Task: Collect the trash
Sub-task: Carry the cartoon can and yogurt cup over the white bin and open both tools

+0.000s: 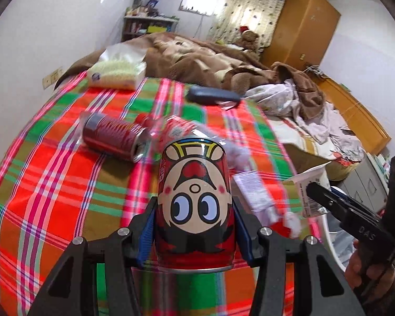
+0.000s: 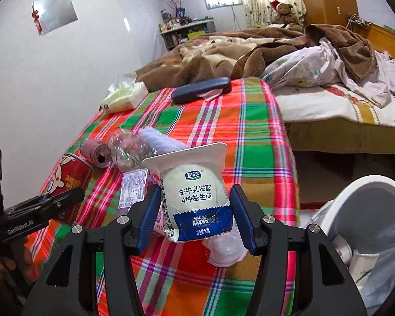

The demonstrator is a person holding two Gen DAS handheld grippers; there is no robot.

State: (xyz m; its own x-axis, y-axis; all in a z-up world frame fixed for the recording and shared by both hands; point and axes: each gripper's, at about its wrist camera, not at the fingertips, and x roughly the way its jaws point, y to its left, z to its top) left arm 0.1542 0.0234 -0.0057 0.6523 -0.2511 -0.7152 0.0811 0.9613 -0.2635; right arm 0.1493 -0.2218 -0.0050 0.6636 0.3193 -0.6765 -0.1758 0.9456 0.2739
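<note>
My left gripper is shut on a red cartoon-face can, held above the plaid cloth; the can also shows in the right wrist view. My right gripper is shut on a white and blue yogurt pouch, also seen in the left wrist view. A dark red can lies on its side on the cloth, next to a clear plastic bottle, a printed wrapper and crumpled white plastic.
A white trash bin with a plastic liner and some trash stands at the lower right. A dark glasses case and a tissue pack lie at the cloth's far end. Behind are a bed with brown blankets and a wooden wardrobe.
</note>
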